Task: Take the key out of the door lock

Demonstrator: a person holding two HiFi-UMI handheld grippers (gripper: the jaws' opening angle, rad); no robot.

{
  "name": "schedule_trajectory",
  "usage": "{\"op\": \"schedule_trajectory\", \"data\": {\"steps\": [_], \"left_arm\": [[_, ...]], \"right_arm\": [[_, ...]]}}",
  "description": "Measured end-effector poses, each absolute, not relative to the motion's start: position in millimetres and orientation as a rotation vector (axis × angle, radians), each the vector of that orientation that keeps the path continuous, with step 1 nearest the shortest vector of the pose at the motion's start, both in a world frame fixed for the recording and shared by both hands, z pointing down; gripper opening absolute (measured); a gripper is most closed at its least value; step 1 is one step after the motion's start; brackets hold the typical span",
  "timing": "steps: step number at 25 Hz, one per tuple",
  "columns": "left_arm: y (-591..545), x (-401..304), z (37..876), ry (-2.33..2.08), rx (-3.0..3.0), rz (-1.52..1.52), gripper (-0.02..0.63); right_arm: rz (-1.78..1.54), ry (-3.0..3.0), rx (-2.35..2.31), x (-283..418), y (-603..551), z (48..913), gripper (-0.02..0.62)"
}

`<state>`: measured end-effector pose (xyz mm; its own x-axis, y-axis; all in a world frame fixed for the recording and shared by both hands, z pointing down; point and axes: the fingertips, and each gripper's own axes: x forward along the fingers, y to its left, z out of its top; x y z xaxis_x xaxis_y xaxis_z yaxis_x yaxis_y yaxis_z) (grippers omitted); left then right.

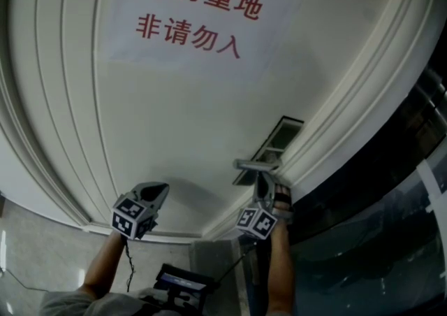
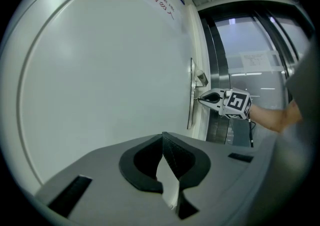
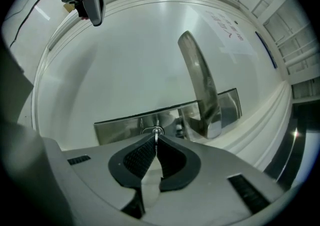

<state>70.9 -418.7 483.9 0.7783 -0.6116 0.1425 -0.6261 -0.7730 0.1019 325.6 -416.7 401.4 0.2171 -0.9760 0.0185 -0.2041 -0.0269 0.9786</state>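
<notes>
Clamping shut on the key (image 3: pixel 157 131) at its flat bow, the right hand-held gripper (image 3: pixel 156 139) is gripping light, stiff, probably slippery metal; the left hand-held gripper (image 2: pixel 163 140) is hanging closed, empty.

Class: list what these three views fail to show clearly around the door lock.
- The key: the right gripper view shows only a sliver; the right hand-held gripper covers the rest.
- Head view: the same gripper hides the key entirely.
- The sign: in the left gripper view, too small and skewed to read.
</notes>
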Motion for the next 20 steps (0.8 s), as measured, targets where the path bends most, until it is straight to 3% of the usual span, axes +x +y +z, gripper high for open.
{"op": "schedule_trajectory", "data": {"steps": [20], "left_arm": [[-418.9,68.6,485.3,-0.997,2.817,0.146,0.006]], "right_arm": [[-1.039,-1.020,1.304,324.0,-415.4,400.9,0.018]]}}
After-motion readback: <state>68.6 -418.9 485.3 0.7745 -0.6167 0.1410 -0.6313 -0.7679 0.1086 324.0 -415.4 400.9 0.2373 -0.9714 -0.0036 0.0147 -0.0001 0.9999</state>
